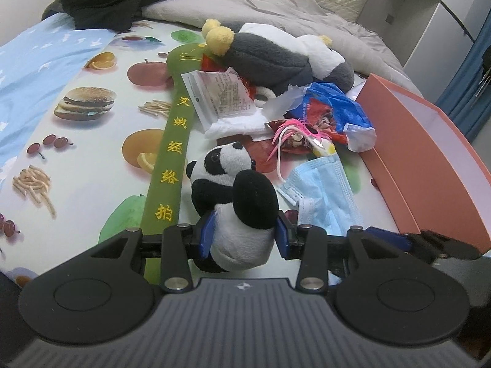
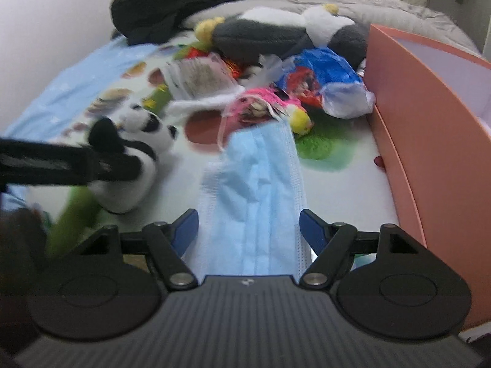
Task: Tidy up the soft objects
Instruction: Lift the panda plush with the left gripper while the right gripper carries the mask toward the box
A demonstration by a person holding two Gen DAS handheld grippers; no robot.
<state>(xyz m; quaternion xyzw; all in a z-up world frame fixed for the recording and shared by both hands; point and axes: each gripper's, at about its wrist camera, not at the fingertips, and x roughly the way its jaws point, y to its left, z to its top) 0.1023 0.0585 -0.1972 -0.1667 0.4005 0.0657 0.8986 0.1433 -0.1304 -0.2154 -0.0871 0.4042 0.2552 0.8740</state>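
Plush panda [image 1: 236, 214] clamped in left gripper [image 1: 244, 239]

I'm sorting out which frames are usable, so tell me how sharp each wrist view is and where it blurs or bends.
Left wrist view: sharp, the panda plush and the green strap's lettering crisp; fisheye bends the pink box and the edges. Right wrist view: soft all over, smeared most at left around the panda plush; the blue face mask is fuzzy, and the box wall curves.
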